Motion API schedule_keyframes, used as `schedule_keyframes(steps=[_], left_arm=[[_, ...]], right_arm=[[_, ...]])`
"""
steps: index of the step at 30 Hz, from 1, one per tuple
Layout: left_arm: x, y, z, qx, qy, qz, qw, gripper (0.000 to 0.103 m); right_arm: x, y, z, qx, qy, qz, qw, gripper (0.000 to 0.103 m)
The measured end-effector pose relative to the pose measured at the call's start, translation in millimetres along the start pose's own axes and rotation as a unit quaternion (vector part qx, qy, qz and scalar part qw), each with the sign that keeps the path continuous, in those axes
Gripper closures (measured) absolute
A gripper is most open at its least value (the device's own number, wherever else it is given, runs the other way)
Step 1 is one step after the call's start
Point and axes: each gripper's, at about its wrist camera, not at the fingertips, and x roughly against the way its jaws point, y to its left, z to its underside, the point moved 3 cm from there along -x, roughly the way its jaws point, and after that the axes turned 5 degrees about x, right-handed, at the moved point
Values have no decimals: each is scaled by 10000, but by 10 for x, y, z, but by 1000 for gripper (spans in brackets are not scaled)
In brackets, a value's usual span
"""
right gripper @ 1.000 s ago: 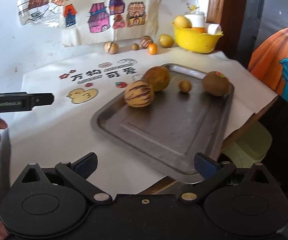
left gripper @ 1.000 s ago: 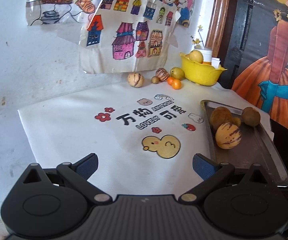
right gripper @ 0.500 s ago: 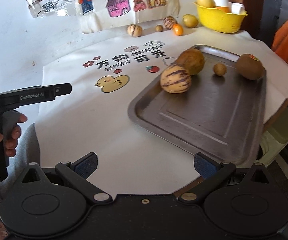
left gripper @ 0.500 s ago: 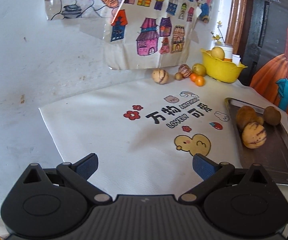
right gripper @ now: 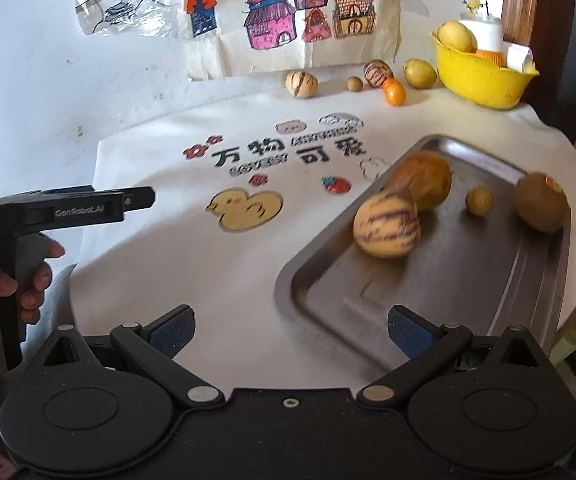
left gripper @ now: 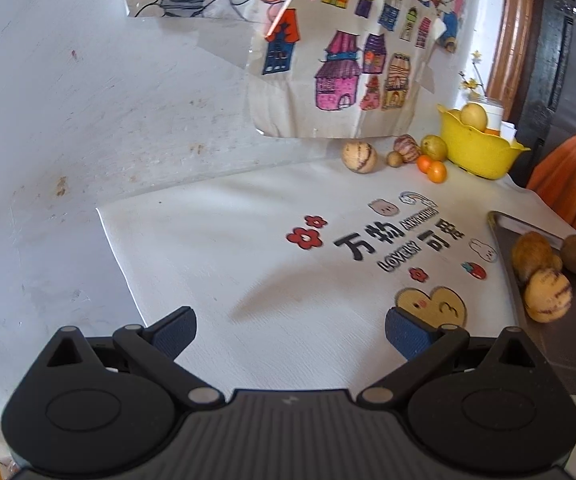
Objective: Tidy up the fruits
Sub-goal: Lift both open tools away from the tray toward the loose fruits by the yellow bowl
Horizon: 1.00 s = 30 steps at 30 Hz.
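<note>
Left wrist view: my left gripper (left gripper: 289,332) is wide open, holding nothing, over the bare mat (left gripper: 248,280). Six loose fruits (left gripper: 407,152) sit along the mat's far edge, beside the yellow bowl (left gripper: 479,152) at the far right corner. Right wrist view: my right gripper (right gripper: 289,332) is likewise wide open and empty, above the tray's (right gripper: 327,304) near edge. Four fruits lie toward the tray's far end: striped melon (right gripper: 385,226), brown one (right gripper: 423,186), small nut-like one (right gripper: 479,201), kiwi (right gripper: 540,202). Risk: round fruit may roll off if squeezed off-centre, or if the tray gets bumped.
</note>
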Motion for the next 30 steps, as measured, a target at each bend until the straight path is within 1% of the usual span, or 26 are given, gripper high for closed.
schedule_keyframes(steps=[6, 10, 19, 22, 25, 28, 30], left_arm=[[-125, 34, -201, 31, -129, -66, 9999, 0], [-229, 11, -382, -135, -227, -28, 9996, 0], [-626, -177, -818, -633, -324, 424, 9966, 0], [-803, -254, -926, -801, -353, 569, 9945, 0], [-981, -342, -1049, -962, -501, 693, 9917, 0], [-1140, -452, -1173, -1123, -700, 771, 9882, 0], [-1246, -536, -1248, -1176, -813, 814, 9864, 0]], right_arm=[[-89, -157, -216, 57, -148, 20, 9999, 1], [-169, -223, -379, 122, -214, 48, 9997, 1], [-344, -490, -804, 278, -395, 238, 9985, 1], [-418, -590, -999, 422, -475, 394, 9972, 1], [-503, -729, -1248, 523, -587, 505, 9956, 1], [-638, -871, -1521, 522, -640, 547, 9951, 1], [-783, -981, -1714, 369, -620, 521, 9960, 1]])
